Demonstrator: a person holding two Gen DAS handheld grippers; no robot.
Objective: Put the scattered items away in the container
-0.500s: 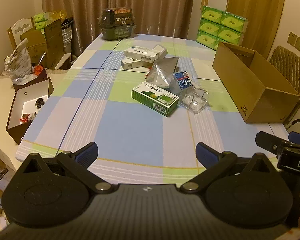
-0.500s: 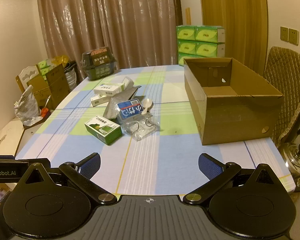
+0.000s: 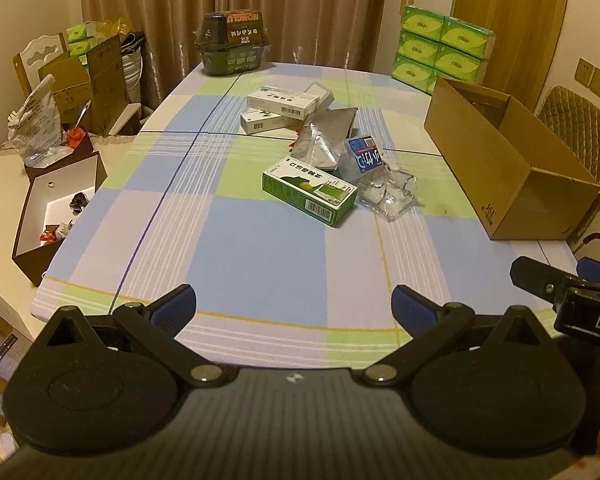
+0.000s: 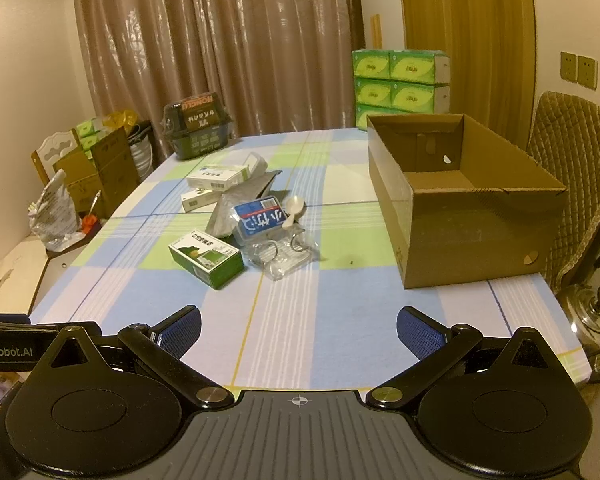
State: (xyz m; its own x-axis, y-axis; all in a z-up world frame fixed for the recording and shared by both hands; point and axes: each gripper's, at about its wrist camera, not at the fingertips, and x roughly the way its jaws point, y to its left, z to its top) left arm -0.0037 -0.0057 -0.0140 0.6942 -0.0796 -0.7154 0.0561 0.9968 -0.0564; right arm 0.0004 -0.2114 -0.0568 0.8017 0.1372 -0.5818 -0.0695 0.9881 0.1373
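A brown cardboard box (image 4: 466,204) is seen open-topped at the right of the right wrist view, standing on the checked worktop (image 4: 324,320); its visible floor appears bare. In the left wrist view the same box (image 3: 508,160) is placed at the right edge of the frame.

Both tools are held wide open above the near worktop edge, at the bottom of their frames. Nothing is gripped or touched by the left tool (image 3: 294,306), nor by the right tool (image 4: 298,328).

The scattered items are gathered in a loose heap at the centre of each view, well apart from the box. A green carton (image 4: 206,258) lies nearest, flat on the worktop. Just beside it, a clear plastic pack (image 4: 282,258) is seen, with a blue-labelled case (image 4: 258,220) leaning behind it and a white spoon (image 4: 294,206) to its right. A silver pouch (image 3: 326,138) lies behind the carton, and 2 white cartons (image 3: 280,110) are stacked farther back. A dark tub (image 4: 198,126) stands at the far worktop edge, upper left.
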